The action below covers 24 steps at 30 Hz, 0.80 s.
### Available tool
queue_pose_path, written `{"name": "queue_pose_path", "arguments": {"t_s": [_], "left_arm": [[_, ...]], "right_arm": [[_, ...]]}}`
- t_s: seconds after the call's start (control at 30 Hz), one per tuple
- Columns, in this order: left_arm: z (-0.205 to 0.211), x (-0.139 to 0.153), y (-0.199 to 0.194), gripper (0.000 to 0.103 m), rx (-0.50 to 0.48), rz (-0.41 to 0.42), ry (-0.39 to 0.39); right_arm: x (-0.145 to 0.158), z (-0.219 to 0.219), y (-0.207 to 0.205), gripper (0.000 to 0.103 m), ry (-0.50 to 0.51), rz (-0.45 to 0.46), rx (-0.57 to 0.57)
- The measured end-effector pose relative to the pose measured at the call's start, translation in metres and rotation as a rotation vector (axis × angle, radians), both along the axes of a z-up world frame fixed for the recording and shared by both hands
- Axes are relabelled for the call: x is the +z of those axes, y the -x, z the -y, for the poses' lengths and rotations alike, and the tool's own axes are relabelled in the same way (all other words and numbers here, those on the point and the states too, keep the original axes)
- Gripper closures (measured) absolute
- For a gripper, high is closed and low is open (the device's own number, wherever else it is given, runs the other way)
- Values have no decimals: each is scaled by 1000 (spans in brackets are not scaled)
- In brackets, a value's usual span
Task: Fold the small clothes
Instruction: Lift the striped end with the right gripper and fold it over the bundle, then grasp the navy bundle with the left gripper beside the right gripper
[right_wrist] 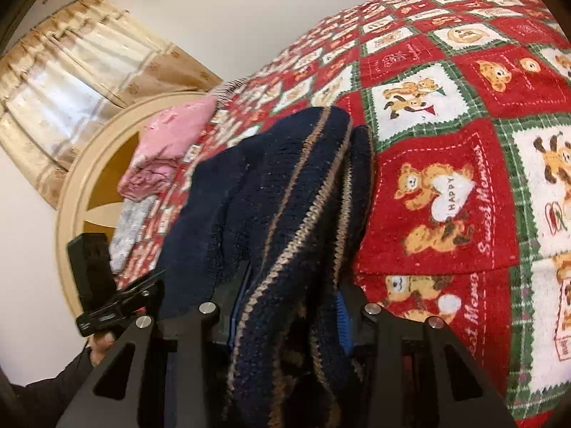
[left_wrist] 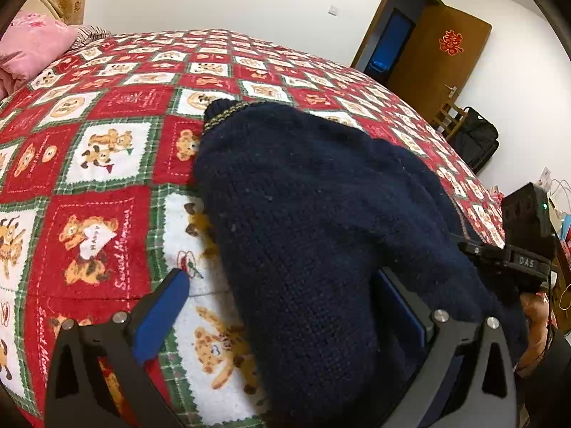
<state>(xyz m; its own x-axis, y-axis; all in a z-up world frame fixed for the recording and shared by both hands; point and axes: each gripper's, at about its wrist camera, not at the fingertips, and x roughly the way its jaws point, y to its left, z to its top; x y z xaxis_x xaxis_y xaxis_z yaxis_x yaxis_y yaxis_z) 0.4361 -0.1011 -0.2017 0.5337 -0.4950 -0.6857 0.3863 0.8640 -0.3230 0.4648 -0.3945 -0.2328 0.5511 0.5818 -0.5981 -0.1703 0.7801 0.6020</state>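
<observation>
The navy knit sweater [left_wrist: 303, 196] lies on the bed's teddy-bear blanket [left_wrist: 100, 221]. Left tongs [left_wrist: 285, 306] gape around its edge; right tongs [right_wrist: 289, 306] pinch the striped hem. Lift both evenly.

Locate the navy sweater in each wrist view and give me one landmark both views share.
Left wrist: the sweater fills the centre and lower right, lying on the bedspread and draped over the right-hand finger.
Right wrist: the sweater rises up the centre, bunched between the fingers.
Shared landmark: the pink pillow, upper left in one, left of centre in the other.
</observation>
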Motion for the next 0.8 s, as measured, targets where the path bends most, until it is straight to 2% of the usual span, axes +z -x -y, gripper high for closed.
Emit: {"name": "queue_pose_path", "arguments": {"t_s": [0.13,0.27,0.33,0.43,0.47,0.5,0.57,0.6,0.67,0.73,0.8], "left_arm": [[3,-1,-2,0,-2,-5,1],[5,-1,-3,0,2,1,-4],[6,-1,-4,0,1,-2,-1],[4,-2,-5,0,-5,-9,7],[5,-1,-5,3,-10,-6,4],[6,0,-3,20,-29,-1,13],[9,4,1,36,-62,8,27],[12,8,4,49,-64,27,9],[14,15,8,61,-51,37,1],[11,21,9,65,-26,21,14],[10,29,16,67,-18,42,8]], "right_arm": [[-3,2,-1,58,-26,-7,4],[0,-6,-6,55,5,-16,22],[3,-11,-9,56,40,-17,27],[2,-9,-6,62,33,-20,16],[3,-8,-5,65,24,-20,13],[5,-9,-4,66,21,-17,9],[8,-10,0,70,34,0,-7],[12,-11,4,70,42,16,-17],[18,-12,9,71,37,44,-34],[23,-13,15,72,28,63,-46],[30,-14,20,72,18,81,-53]]}}
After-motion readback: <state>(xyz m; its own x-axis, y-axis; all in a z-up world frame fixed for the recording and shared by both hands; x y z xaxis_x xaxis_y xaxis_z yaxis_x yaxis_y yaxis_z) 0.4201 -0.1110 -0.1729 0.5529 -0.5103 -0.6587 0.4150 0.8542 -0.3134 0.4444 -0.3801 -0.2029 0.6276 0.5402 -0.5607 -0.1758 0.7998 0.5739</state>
